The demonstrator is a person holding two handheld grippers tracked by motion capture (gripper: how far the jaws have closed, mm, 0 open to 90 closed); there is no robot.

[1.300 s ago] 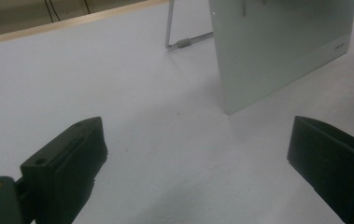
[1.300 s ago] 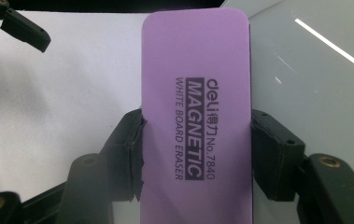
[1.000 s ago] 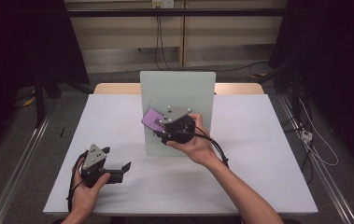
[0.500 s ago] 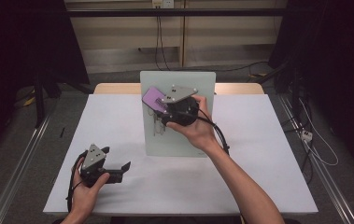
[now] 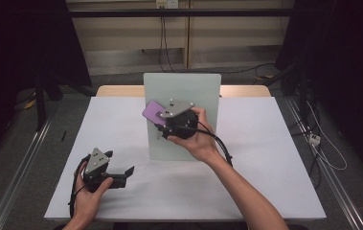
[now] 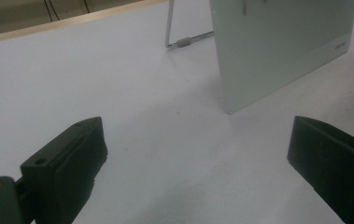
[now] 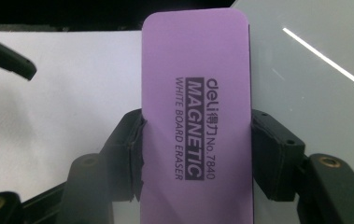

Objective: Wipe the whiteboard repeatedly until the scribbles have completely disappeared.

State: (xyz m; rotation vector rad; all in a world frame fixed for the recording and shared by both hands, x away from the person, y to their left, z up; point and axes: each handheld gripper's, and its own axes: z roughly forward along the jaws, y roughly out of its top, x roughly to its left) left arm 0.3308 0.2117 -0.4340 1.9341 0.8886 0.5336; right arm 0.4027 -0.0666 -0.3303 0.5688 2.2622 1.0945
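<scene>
Purple eraser (image 7: 195, 116) clamped in right gripper (image 5: 162, 125), held against the upright whiteboard (image 5: 203, 91) near its left edge, mid-table (image 5: 275, 158).

Lower end of eraser cut off at the frame bottom in the right gripper view; most of it hidden behind gripper and hand in the high view. Rounded corners, flat face, black print reading "deli MAGNETIC WHITE BOARD ERASER No.7840". Jaws pressed on both long sides. Left gripper (image 5: 121, 173) low on the table, well apart, jaws wide, nothing between; board's top cropped there.
</scene>
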